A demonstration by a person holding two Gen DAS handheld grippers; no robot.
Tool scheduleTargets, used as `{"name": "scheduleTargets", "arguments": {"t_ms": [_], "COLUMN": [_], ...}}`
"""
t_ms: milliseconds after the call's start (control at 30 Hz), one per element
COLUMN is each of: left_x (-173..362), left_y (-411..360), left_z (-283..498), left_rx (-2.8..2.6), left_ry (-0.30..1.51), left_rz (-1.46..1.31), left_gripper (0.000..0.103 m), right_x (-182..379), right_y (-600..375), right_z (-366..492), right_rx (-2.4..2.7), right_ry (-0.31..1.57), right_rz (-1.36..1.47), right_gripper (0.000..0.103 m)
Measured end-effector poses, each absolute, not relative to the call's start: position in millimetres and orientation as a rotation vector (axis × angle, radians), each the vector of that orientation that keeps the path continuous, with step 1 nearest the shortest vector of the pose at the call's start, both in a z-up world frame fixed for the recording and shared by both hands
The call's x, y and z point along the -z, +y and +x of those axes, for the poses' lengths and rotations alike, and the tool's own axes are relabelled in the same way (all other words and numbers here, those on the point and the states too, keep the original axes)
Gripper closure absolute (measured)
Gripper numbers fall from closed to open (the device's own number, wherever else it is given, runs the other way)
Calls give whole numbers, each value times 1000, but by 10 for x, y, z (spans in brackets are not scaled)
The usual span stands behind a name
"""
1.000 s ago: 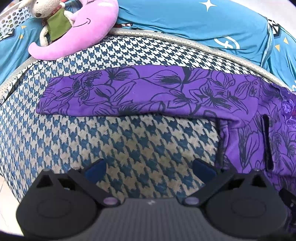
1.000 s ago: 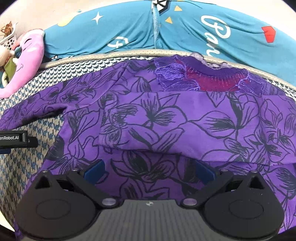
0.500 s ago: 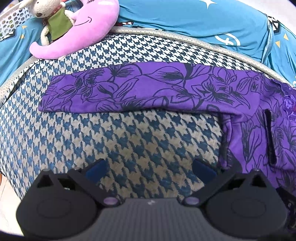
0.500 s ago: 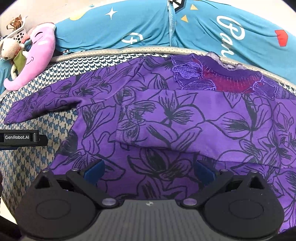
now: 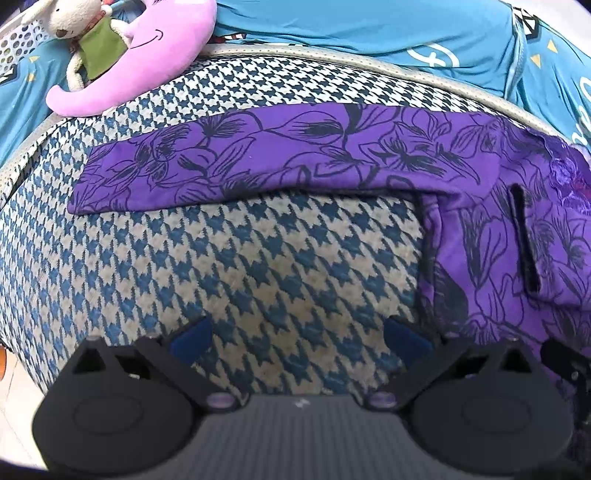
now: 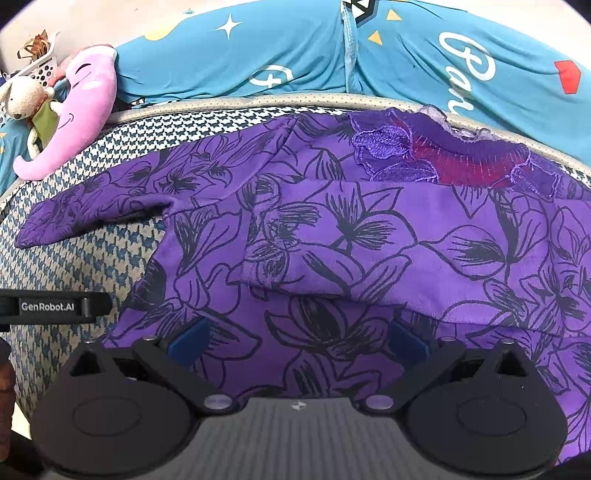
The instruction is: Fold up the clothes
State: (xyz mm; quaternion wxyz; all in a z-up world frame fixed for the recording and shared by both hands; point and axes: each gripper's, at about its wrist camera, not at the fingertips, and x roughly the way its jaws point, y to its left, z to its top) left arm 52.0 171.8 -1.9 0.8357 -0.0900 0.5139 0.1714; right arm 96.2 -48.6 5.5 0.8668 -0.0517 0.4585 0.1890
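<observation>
The left gripper (image 5: 297,338) has come nearer the purple shirt (image 6: 369,236); the shirt's right side is cut off; both grippers gape wide, the right gripper (image 6: 297,338) above its hem.

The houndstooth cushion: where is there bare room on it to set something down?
Bare houndstooth cushion lies below the outstretched sleeve, left of the purple top. A thin strip runs behind the sleeve. The far left corner holds a pink plush.

Purple floral-print garment (image 5: 509,206) cut off at right frame edge; white plush rabbit (image 5: 79,31) cropped at top; teal printed bedding lettering (image 6: 469,70) partly unreadable
</observation>
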Motion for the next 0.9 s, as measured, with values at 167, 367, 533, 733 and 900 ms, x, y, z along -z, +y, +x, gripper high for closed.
{"name": "scheduleTargets", "arguments": {"t_ms": [167,367,533,733,900], "left_x": [10,-1,-11,-14,-19], "left_y": [1724,1829,1900,1866,1873], "left_z": [507,510,501,493,480], "left_rx": [-365,-405,-435,-426,-428], "left_ry": [1079,1062,1055,1054,1048], "left_rz": [-191,-196,-207,-202,-202], "left_gripper": [0,0,0,0,0], "right_x": [-58,-63,-72,-72,-59], "right_y": [-473,-453,-461,-452,-446], "right_z": [961,961,954,950,954], "right_rx": [-405,-408,-413,-411,-411], "right_ry": [961,957,955,954,958], "right_rz": [-111,-119,-120,-121,-123], "right_gripper": [0,0,0,0,0]}}
